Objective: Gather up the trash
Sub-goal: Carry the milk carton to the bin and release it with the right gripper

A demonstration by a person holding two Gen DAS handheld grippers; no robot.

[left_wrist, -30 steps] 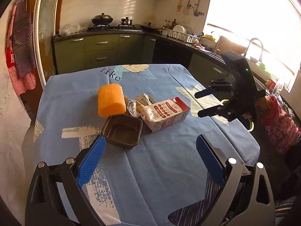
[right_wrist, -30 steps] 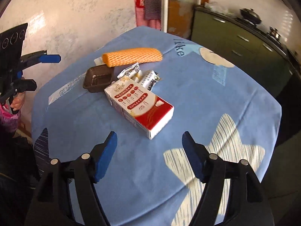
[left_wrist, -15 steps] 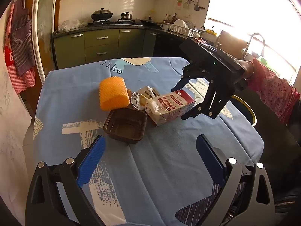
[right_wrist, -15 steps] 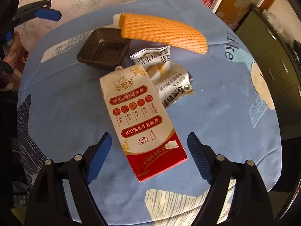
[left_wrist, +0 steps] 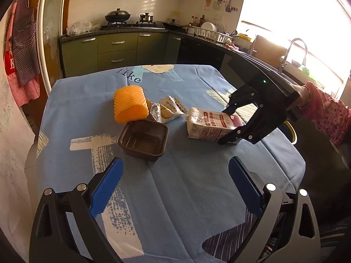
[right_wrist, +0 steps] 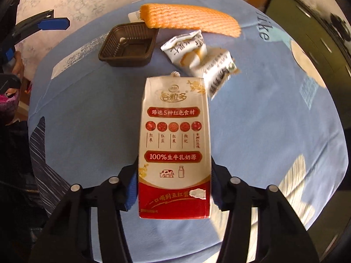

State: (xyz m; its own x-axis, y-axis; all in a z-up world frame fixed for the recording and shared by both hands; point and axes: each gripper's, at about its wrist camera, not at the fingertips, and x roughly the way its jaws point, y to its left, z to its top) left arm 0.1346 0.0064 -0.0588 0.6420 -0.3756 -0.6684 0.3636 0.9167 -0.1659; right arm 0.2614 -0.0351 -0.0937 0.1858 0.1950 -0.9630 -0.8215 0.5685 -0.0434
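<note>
Between right gripper (right_wrist: 174, 188) fingers, pinched milk carton (right_wrist: 174, 140); left gripper (left_wrist: 174, 187) fingers spread, visible only left-side.

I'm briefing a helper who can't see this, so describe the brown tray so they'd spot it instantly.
On the blue tablecloth lies a small cluster of trash. The brown tray sits at its near edge, just in front of the orange foam net. It is the only dark, open, square plastic container.
</note>
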